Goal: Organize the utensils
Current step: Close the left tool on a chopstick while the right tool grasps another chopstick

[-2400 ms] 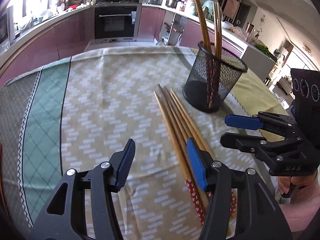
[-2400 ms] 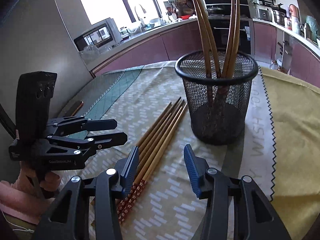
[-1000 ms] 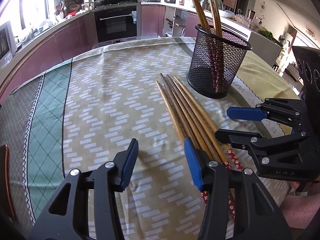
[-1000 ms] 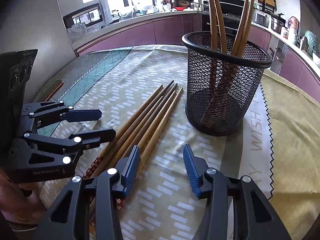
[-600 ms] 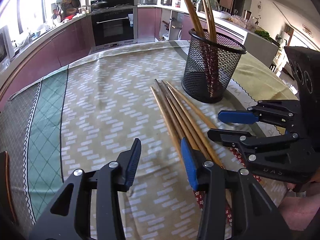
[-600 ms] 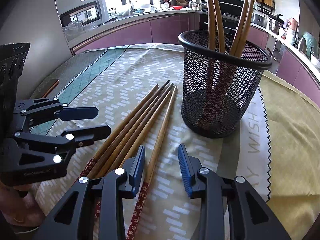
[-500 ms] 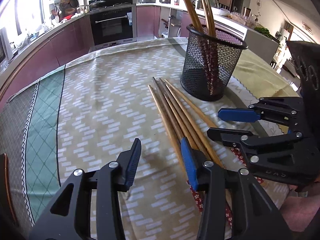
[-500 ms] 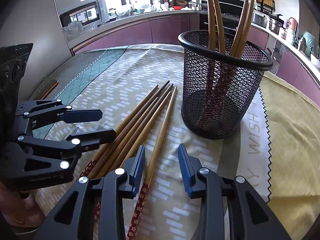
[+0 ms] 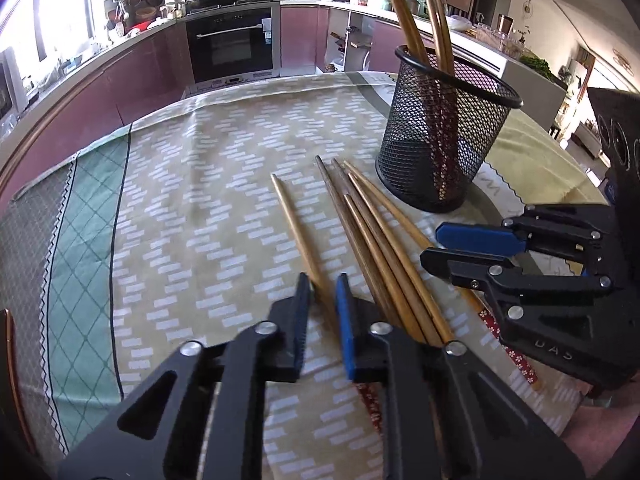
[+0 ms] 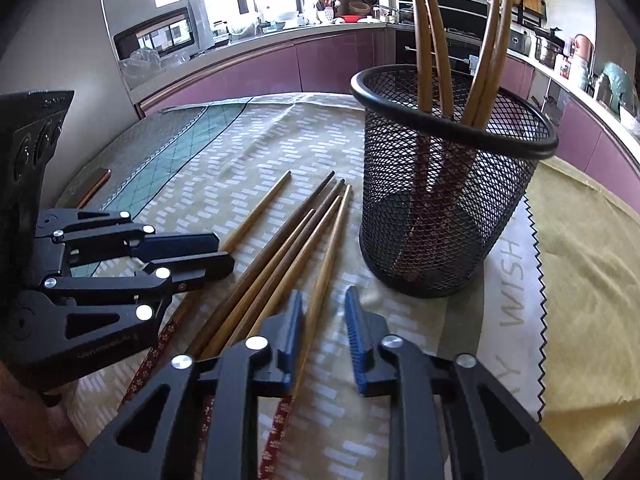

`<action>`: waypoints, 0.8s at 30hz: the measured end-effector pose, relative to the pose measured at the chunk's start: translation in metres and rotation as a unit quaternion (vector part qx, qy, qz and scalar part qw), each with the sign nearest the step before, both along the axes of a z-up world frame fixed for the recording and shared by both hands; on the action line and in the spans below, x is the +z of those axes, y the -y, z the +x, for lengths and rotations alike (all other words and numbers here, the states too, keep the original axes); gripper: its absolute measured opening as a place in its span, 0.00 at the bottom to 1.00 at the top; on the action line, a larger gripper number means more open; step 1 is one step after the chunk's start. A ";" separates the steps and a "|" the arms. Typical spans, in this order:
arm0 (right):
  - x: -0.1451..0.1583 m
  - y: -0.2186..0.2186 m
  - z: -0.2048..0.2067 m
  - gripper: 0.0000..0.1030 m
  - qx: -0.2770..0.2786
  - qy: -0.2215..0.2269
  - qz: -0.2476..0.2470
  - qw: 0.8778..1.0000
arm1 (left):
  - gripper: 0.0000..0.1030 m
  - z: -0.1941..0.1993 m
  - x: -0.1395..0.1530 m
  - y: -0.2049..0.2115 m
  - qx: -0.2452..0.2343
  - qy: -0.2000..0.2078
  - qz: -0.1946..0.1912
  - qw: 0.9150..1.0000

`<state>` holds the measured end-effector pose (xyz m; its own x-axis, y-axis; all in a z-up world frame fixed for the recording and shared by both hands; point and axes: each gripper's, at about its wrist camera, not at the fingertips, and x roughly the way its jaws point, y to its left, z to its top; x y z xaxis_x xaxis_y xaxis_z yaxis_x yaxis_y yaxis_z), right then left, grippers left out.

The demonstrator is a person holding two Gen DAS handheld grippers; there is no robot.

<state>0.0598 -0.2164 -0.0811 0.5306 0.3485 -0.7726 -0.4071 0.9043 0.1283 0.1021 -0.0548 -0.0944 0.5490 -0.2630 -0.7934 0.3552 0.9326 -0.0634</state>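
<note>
— Wooden chopstick (image 9: 298, 232) on the bench, apart from the bundle: where from the left gripper (image 9: 322, 296)?
— Between its jaws, lengthwise; seemingly pinched. Right gripper (image 10: 322, 308) open beside another.

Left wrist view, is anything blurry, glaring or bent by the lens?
Left wrist view: the window at upper left is blown out, the counter edge bows from fisheye distortion, and the black mesh metal cup stays sharp. Right wrist view: same window glare, curved cabinets, crisp wooden chopsticks.

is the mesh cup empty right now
No, the mesh cup holds four wooden chopsticks standing upright, their tips rising above its rim.
</note>
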 end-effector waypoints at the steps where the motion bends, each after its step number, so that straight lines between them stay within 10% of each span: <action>1: 0.000 0.002 0.001 0.11 -0.002 -0.002 0.006 1.000 | 0.11 0.000 0.000 0.000 0.004 0.000 -0.003 1.000; 14: 0.015 0.019 -0.015 0.05 0.026 0.003 0.075 0.997 | 0.08 -0.020 0.011 -0.013 -0.007 0.002 -0.038 0.999; 24: 0.004 0.001 -0.011 0.08 0.050 -0.028 0.033 0.998 | 0.08 -0.020 0.001 -0.001 -0.035 -0.010 -0.022 0.999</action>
<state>0.0488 -0.2177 -0.0771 0.4463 0.4485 -0.7744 -0.4861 0.8480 0.2110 0.0820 -0.0541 -0.0933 0.5129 -0.3354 -0.7902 0.4175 0.9018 -0.1118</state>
